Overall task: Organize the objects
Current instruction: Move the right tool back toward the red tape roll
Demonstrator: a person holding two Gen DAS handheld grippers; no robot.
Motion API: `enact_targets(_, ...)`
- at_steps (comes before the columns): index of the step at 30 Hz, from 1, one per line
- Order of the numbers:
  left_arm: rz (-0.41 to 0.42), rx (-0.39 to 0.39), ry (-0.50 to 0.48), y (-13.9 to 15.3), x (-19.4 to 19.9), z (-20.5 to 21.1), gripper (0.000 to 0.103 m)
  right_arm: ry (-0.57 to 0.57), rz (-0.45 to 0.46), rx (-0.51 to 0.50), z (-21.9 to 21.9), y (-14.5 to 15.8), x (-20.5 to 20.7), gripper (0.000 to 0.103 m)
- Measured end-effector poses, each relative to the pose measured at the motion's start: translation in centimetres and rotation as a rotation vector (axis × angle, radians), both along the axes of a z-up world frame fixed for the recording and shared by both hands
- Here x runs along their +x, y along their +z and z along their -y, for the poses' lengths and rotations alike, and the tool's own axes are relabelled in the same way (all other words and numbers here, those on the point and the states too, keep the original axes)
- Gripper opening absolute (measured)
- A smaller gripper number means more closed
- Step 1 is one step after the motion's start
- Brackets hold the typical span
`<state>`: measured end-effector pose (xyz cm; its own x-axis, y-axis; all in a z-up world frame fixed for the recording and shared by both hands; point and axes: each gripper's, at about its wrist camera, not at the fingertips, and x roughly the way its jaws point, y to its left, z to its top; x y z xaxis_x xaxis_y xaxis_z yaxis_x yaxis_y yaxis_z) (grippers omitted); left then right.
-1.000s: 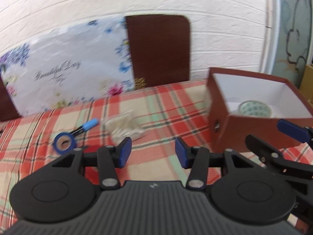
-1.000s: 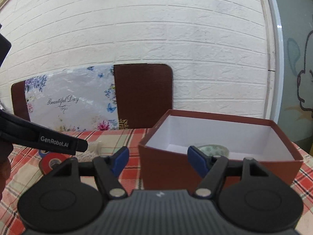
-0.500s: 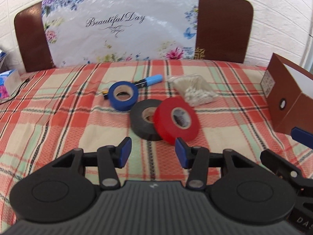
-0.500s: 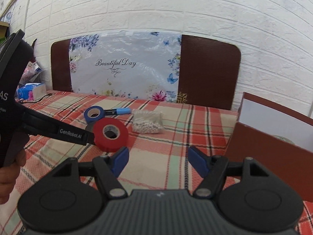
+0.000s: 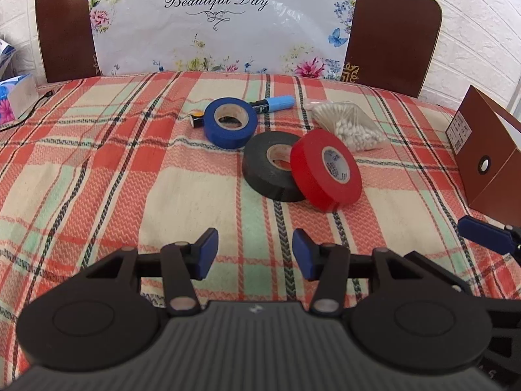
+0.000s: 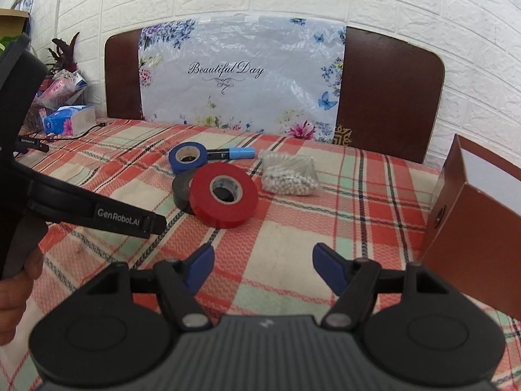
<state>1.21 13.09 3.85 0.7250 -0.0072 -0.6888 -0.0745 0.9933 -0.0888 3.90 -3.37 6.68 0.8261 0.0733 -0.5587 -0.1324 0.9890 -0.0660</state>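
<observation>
On the plaid cloth a red tape roll (image 5: pixel 325 170) (image 6: pixel 224 195) leans on a black tape roll (image 5: pixel 272 166) (image 6: pixel 182 190). Behind them lie a blue tape roll (image 5: pixel 230 122) (image 6: pixel 189 157), a blue-capped marker (image 5: pixel 275 102) (image 6: pixel 232 154) and a clear bag of cotton swabs (image 5: pixel 350 126) (image 6: pixel 289 177). My left gripper (image 5: pixel 255 254) hangs open and empty just in front of the rolls. My right gripper (image 6: pixel 263 265) is open and empty too, nearer than the red roll. The brown box (image 5: pixel 488 169) (image 6: pixel 472 228) stands at the right.
A floral "Beautiful Day" board (image 5: pixel 221 19) leans on the brick wall behind the table. A tissue pack (image 5: pixel 14 97) (image 6: pixel 70 119) and a cable lie at the far left. The left tool's body and a hand (image 6: pixel 14 290) fill the right wrist view's left edge.
Both grippers swung left, away from the brown box, and dipped toward the table. The tape rolls, marker and swab bag came into the middle of both views; the box slid to the right edge.
</observation>
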Motion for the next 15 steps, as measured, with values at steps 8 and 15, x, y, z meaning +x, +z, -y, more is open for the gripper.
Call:
enact_targets(8,-0.01,-0.021,0.0,-0.6,0.1,-0.7,0.053,0.013,-0.025,-0.015,-1.0,-0.7,0.7,0.069)
enact_targets(15,-0.006,-0.021,0.0,-0.7,0.0,-0.8,0.054,0.021,-0.05,-0.028,-1.3,-1.5,1.2,0.069)
